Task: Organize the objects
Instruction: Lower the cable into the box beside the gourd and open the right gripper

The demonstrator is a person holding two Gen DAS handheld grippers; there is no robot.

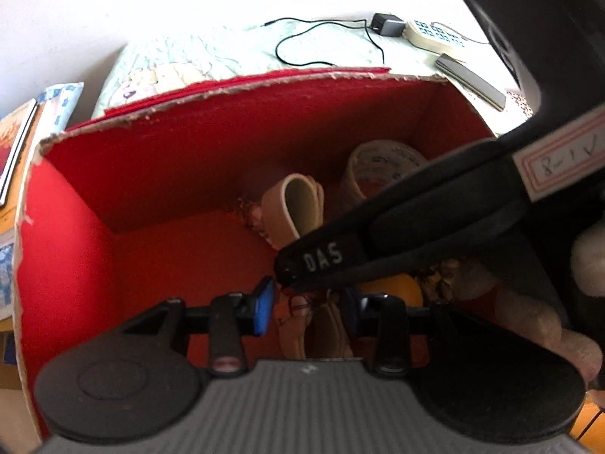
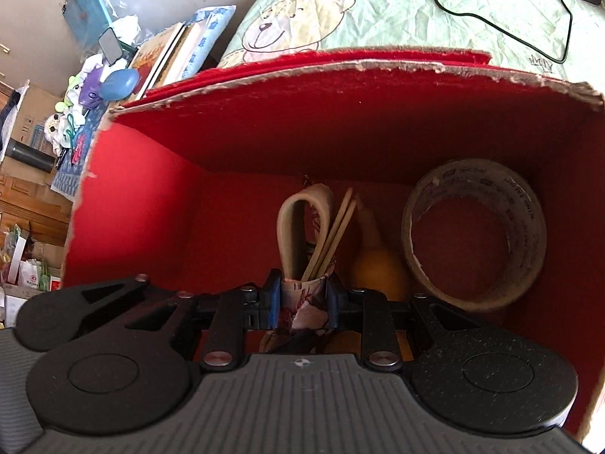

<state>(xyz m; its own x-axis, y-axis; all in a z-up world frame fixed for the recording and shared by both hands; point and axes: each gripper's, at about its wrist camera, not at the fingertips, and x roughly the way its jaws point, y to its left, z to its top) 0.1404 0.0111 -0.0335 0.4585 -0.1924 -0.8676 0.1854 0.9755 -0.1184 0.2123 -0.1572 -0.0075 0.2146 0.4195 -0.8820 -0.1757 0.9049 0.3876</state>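
Right tongs [image 2: 303, 299] clamped on a patterned pouch [image 2: 304, 304] holding chopsticks [image 2: 334, 234], low centre inside the red box [image 2: 242, 140]. Left tongs [image 1: 308, 306] stood apart around a beige item; tape roll [image 2: 474, 234] lay lower right.

Matt red cardboard box [image 2: 264, 143] (ragged torn rim), creased cloth sheet [image 2: 397, 11]

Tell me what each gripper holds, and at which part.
The right gripper clamps a floral pouch near its open top, where sticks poke out. Whether the left gripper grips anything cannot be told.
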